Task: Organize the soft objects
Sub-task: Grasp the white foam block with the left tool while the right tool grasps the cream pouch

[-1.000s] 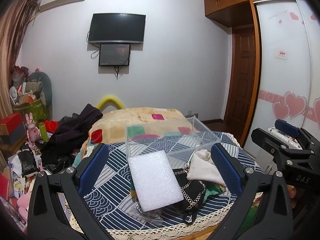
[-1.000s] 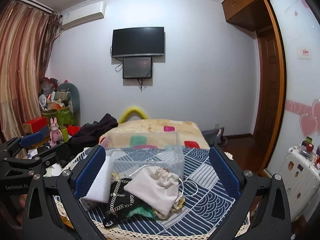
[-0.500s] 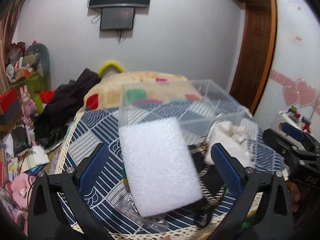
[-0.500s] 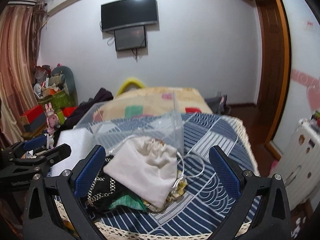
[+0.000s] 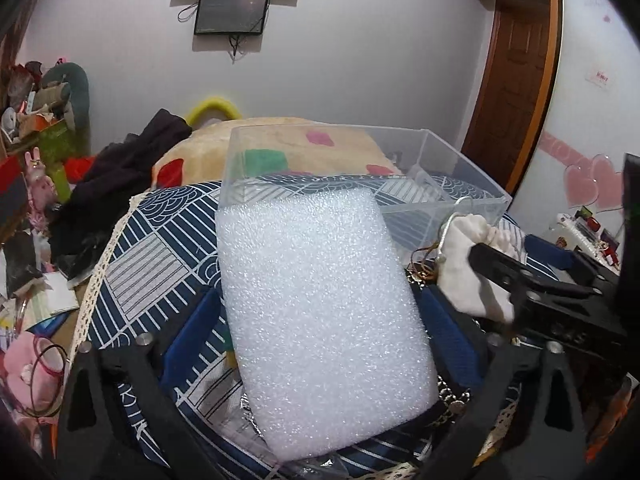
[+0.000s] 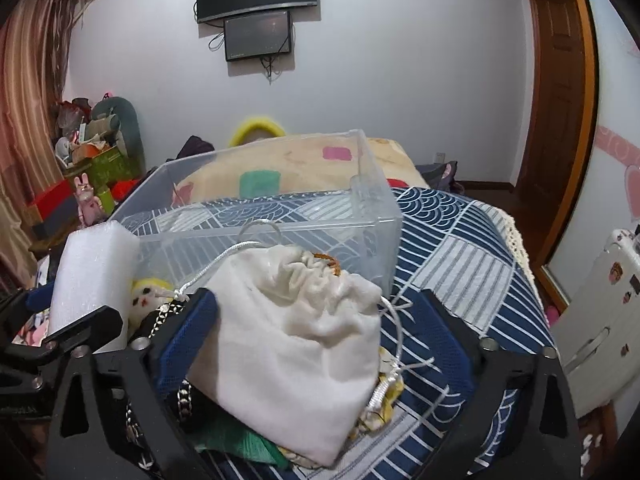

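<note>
Between the blue fingers [image 5: 196,326] of the left gripper [image 5: 320,332] stood the white foam block [image 5: 324,312], its long axis running toward 12 o'clock, along the fingers, so the pads faced its two long sides. The fingers were spread, close beside the block; whether they touched it could not be told. The far end of the block met the near wall of the clear plastic box [image 5: 448,160], which lay dead ahead at 12 o'clock.

In the right wrist view the white drawstring pouch [image 6: 296,344] sat between the spread fingers of the right gripper [image 6: 316,344], its gathered mouth pointing to 12 o'clock, toward the same box. The left-hand pad lay against or just beside the pouch; the right-hand pad stood apart from it.

Each hand was thus nearer its own thing: left to the foam, right to the pouch, which lay at 3 o'clock from the foam.

Counted: one foam block, one pouch, one box, and no soft thing seen inside it, two grippers. On the desk, under and around the pouch, lay a black chain-strapped bag [image 6: 160,316], something green [image 6: 240,446] and a small yellow toy [image 6: 146,292], one of each as far as could be seen.
</note>
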A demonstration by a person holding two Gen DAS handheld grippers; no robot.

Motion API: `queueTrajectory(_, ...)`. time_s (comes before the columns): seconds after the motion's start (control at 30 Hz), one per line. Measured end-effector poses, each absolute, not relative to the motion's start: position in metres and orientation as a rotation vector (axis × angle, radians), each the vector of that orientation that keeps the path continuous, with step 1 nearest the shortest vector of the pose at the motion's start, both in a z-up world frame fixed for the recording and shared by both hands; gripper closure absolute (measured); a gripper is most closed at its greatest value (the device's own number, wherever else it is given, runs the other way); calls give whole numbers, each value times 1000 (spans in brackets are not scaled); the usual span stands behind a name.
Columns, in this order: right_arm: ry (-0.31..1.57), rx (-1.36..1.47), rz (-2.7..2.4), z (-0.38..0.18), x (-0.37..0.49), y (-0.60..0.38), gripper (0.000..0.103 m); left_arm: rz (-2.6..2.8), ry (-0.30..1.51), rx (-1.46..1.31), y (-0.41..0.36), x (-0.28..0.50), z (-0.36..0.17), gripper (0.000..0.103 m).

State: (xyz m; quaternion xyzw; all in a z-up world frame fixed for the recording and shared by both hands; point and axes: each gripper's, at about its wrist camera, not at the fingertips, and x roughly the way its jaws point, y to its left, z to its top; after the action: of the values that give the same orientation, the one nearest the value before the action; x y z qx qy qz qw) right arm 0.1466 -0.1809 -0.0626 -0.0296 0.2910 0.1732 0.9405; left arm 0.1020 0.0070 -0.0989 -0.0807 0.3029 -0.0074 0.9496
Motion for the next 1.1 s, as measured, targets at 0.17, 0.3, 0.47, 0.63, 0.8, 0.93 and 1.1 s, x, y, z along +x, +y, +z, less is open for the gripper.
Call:
queueTrajectory(0.17,638,-69,397,-68,143,-183,43,-27,617,-174,7,100,-99,14)
queueTrajectory(0.3,641,-71,408,-68,142,-185,73,-18,597,-163,8,98,-95,14)
queueTrajectory(0.47,621,-51,413,-62,135,-193,85,6,550,-133,8,87,-84,14)
queueTrajectory(0.63,558,-19,403,-39,125,-200,85,22,515,-116,11,76,-67,14)
queueTrajectory(0.8,483,-8,399,-13,118,-207,85,-5,481,-127,18,71,-45,14)
queueTrajectory(0.93,434,-13,392,1,117,-213,85,-10,450,-100,18,76,-28,14)
queueTrajectory(1.1,373,-45,389,16,125,-205,85,-39,441,-74,16,95,-13,14)
